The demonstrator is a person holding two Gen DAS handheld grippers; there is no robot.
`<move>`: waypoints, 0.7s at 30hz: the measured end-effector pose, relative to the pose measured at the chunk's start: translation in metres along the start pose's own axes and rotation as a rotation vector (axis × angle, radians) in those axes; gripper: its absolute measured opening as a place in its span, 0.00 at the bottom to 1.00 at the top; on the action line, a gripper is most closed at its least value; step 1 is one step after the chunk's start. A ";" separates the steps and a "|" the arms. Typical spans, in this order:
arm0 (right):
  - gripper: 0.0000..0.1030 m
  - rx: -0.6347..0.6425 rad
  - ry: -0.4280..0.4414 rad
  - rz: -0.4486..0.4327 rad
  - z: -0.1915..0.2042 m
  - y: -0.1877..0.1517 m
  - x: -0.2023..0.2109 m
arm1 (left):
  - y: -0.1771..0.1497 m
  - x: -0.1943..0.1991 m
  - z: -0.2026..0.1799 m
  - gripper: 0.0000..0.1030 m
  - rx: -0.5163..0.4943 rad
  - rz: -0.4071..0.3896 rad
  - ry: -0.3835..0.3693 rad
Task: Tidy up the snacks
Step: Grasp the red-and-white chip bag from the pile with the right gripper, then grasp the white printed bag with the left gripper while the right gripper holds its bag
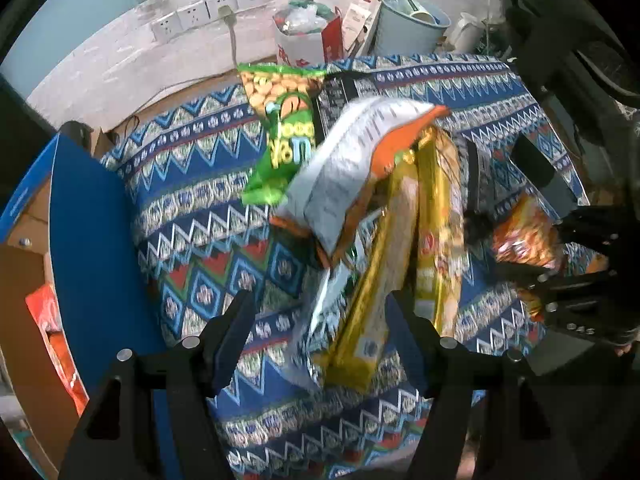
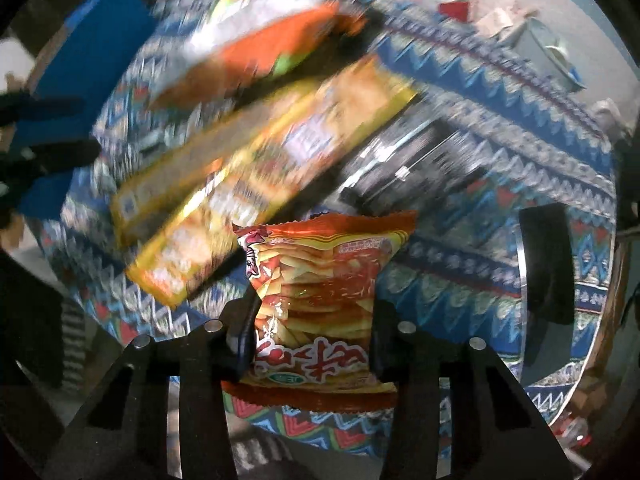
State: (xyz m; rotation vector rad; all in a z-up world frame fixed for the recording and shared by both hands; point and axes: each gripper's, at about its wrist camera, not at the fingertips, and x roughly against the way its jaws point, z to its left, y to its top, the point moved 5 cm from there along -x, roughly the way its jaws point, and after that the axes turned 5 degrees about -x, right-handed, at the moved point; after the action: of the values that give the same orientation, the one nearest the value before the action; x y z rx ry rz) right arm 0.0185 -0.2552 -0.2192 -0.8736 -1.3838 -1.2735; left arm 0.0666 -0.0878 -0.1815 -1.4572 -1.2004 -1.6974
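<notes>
Snack packets lie in a pile on a patterned blue cloth [image 1: 192,200]. Two long gold packets [image 1: 400,248] lie side by side, with a silver and orange bag [image 1: 344,172] over their far ends and a green bag [image 1: 280,128] behind. My left gripper [image 1: 320,320] is open, its fingers either side of the near ends of the gold packets, holding nothing. My right gripper [image 2: 314,320] is shut on an orange chip packet [image 2: 320,280] and holds it above the cloth. The right gripper and its packet [image 1: 524,236] also show at the right of the left wrist view.
An open cardboard box with blue flaps [image 1: 88,248] stands at the left, with an orange packet [image 1: 52,320] inside. A black packet [image 2: 404,168] lies beyond the gold ones. A pale bucket [image 1: 412,24], a stuffed bag [image 1: 304,36] and wall sockets [image 1: 200,12] stand behind the table.
</notes>
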 end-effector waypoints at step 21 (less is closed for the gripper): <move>0.41 -0.202 0.015 -0.153 -0.068 0.063 0.038 | 0.069 -0.031 -0.027 0.68 -0.048 -0.040 0.020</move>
State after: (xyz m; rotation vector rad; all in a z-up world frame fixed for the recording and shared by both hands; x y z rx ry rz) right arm 0.0844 -0.3148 -0.1729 -0.9049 -1.3469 -1.5545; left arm 0.1223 -0.1443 -0.1940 -1.4503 -1.1933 -1.7742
